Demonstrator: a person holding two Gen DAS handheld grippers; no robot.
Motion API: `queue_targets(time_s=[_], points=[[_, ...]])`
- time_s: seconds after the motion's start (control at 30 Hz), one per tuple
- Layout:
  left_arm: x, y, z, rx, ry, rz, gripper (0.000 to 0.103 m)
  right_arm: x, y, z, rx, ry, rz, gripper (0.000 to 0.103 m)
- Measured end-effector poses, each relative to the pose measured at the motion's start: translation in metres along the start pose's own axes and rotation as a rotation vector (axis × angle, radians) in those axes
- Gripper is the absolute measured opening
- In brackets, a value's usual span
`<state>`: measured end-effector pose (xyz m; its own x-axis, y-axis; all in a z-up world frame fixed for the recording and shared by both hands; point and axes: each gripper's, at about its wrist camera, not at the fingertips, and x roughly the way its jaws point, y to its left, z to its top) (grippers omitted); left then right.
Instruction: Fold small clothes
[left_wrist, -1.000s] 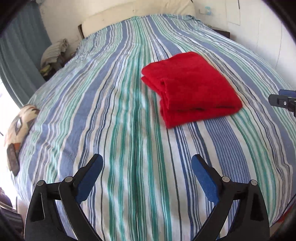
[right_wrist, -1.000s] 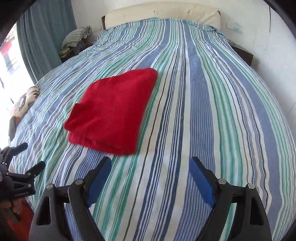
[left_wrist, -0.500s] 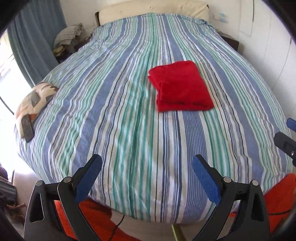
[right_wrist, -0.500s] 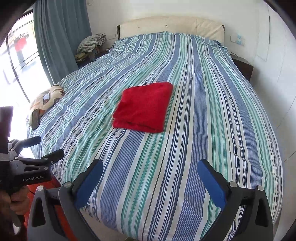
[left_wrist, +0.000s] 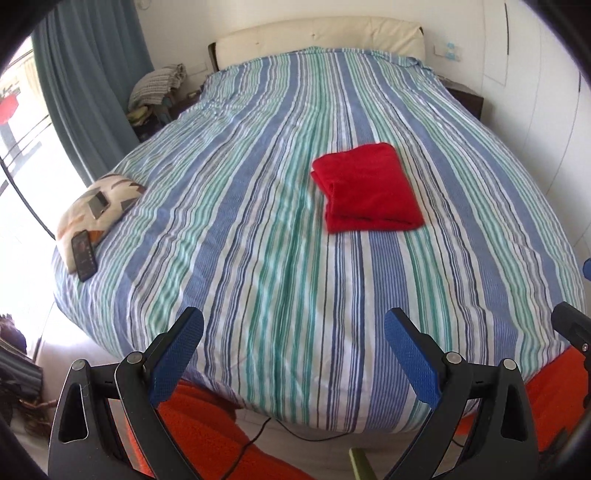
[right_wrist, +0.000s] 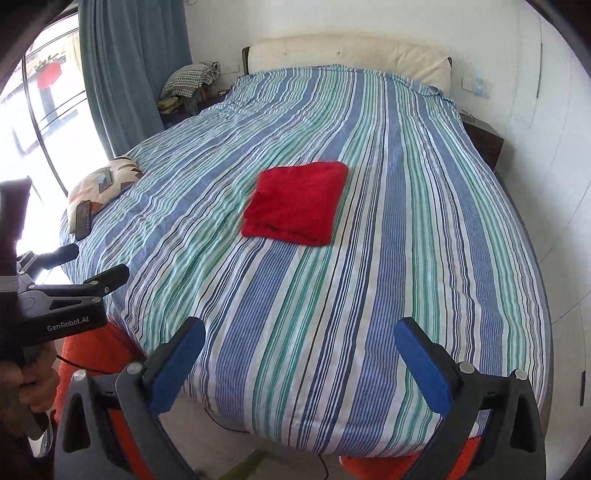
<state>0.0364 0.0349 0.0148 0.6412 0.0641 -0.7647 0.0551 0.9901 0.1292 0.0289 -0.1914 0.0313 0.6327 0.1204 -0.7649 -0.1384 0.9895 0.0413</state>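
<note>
One red cloth (left_wrist: 369, 188) folded square, flat on bed (left_wrist: 258, 221).

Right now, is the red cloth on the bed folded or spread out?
Folded. The red cloth lies as a compact rectangle on the striped bedcover, with stacked layers showing along its left edge, and neither gripper touches it.

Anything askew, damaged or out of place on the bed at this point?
Nothing much. The red cloth lies folded and flat on the bed, slightly skewed to the stripes. A phone lies half on a cushion near the bed's edge.
</note>
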Motion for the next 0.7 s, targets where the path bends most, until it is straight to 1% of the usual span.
queue_targets(time_s=[0.2, 0.37, 0.5, 0.7], points=[[-0.014, -0.003, 0.000, 0.002, -0.010, -0.032, 0.099, -0.017, 0.009, 0.004, -0.026, -0.023, -0.011, 0.101], [-0.019, -0.007, 0.001, 0.012, -0.009, -0.038, 0.099, -0.028, 0.013, 0.007, -0.032, -0.031, -0.033, 0.101], [-0.018, -0.007, 0.001, 0.010, -0.005, -0.035, 0.099, -0.028, 0.012, 0.008, -0.027, -0.031, -0.051, 0.101], [-0.015, -0.006, 0.003, 0.001, 0.004, -0.038, 0.099, -0.024, 0.012, 0.009, -0.014, -0.019, -0.051, 0.101]])
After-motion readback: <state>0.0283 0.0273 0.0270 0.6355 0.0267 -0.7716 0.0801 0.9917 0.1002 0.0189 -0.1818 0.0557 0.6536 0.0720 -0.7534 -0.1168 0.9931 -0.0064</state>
